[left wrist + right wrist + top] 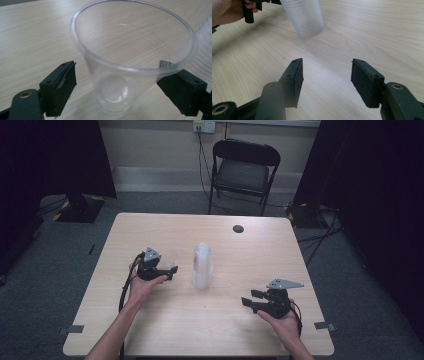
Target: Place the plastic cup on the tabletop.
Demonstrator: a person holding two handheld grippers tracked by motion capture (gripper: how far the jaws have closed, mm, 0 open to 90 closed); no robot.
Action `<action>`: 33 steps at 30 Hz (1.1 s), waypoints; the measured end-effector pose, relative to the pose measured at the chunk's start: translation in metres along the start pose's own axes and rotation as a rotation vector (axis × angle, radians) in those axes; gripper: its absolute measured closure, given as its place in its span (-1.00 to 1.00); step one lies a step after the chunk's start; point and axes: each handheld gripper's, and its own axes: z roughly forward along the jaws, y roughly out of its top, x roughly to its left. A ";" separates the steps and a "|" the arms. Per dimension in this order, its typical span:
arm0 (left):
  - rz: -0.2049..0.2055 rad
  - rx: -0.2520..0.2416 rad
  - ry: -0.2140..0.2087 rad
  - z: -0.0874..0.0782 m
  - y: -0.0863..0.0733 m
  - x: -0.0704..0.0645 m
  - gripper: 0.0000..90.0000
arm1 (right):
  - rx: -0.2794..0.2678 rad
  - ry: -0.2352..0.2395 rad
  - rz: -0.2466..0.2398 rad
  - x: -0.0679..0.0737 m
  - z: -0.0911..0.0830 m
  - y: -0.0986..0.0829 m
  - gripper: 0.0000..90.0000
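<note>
No lettering, label, brand, number or sign to be read anywhere. Nothing printed on the clear plastic cup (130, 67), the stack of cups (202, 265) or the pale wooden worktop (250, 320). Black pads of both claws plain as well.

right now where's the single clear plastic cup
The single clear plastic cup stands on the wooden table between the open jaws of the left claw, left of centre in the high view, just left of the stack of cups.
</note>
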 end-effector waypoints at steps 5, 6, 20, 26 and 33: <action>-0.030 0.024 -0.013 -0.007 -0.001 0.003 -0.65 | -0.002 -0.005 0.004 -0.001 0.000 0.000 -0.04; -0.030 0.024 -0.019 -0.008 0.000 0.003 -0.65 | -0.003 -0.006 0.005 -0.001 0.000 0.000 -0.04; -0.002 0.001 -0.069 -0.045 -0.006 0.000 -0.64 | -0.019 -0.034 0.022 -0.008 -0.005 -0.001 -0.06; -0.009 0.013 -0.071 -0.061 -0.010 -0.004 -0.62 | -0.022 -0.050 0.031 -0.011 -0.006 -0.002 -0.07; -0.069 0.036 -0.073 -0.079 -0.021 -0.008 -0.61 | -0.020 -0.062 0.040 -0.014 -0.006 -0.003 -0.08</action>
